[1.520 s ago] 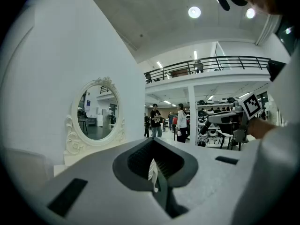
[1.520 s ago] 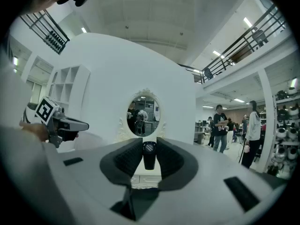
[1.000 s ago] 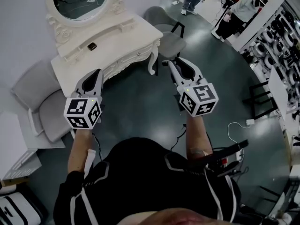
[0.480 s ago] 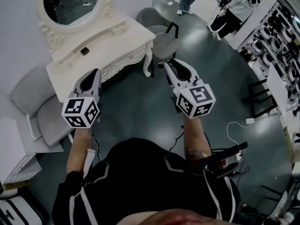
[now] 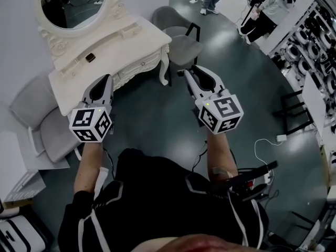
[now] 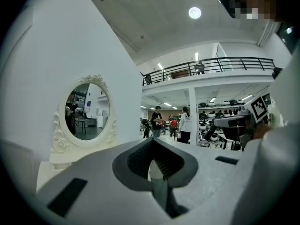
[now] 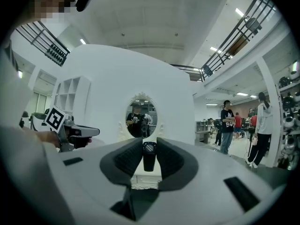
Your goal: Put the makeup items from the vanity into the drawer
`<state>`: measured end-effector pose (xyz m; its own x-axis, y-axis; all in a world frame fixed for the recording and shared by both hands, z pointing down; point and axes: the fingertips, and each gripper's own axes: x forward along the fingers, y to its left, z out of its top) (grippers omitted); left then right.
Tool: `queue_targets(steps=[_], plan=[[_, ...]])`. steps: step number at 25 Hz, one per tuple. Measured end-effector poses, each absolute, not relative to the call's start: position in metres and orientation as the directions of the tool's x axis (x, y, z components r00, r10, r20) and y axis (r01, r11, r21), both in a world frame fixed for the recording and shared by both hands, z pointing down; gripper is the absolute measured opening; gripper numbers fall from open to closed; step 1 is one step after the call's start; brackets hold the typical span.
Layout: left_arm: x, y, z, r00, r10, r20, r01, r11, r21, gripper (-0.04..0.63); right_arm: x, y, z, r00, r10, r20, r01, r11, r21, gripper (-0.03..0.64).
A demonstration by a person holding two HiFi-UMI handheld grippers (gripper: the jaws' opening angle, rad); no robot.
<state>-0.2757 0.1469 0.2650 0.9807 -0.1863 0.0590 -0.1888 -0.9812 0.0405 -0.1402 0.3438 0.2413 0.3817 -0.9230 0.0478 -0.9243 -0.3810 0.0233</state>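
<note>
Where the right gripper ends, its fingers pinch a small dark tube, held upright with its round cap uppermost and a pad against each side. This item is off the vanity and hangs over the dark floor, just off the vanity's right corner leg. A second small dark item lies on the raised back shelf of the vanity, below the oval mirror and well apart from both grippers. No other makeup item can be made out on the white tabletop. The carved drawer fronts along the vanity's near side appear closed.

The left gripper is held level at the near edge of the tabletop, left of the right gripper. Its fingers are pressed together at the tips, and nothing is pinched between them. A person's bare forearms carry both grippers, each with its marker cube nearest the person.

One grey chair stands left of the vanity, and another stands at its far right. Several people stand on the far right of the hall, beside racks of equipment.
</note>
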Motion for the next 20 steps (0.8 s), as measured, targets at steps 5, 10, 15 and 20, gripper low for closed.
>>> queue_targets(steps=[5, 10, 15, 20], plan=[[-0.257, 0.138, 0.272, 0.984, -0.163, 0.079, -0.165, -0.986, 0.033, 0.003, -0.118, 0.332, 0.245, 0.385, -0.922, 0.045, -0.923, -0.384, 0.012, 0.098], [-0.224, 0.113, 0.274, 0.987, -0.141, 0.073, -0.143, -0.989, 0.033, 0.003, -0.090, 0.309, 0.244, 0.403, -0.914, 0.047, -0.915, -0.403, 0.014, 0.098], [-0.190, 0.082, 0.271, 0.991, -0.118, 0.070, -0.121, -0.992, 0.031, 0.003, -0.063, 0.279, 0.237, 0.418, -0.907, 0.046, -0.909, -0.417, 0.027, 0.098], [-0.161, 0.050, 0.268, 0.993, -0.093, 0.076, -0.096, -0.995, 0.026, 0.003, -0.036, 0.243, 0.235, 0.432, -0.900, 0.055, -0.902, -0.431, 0.027, 0.097]])
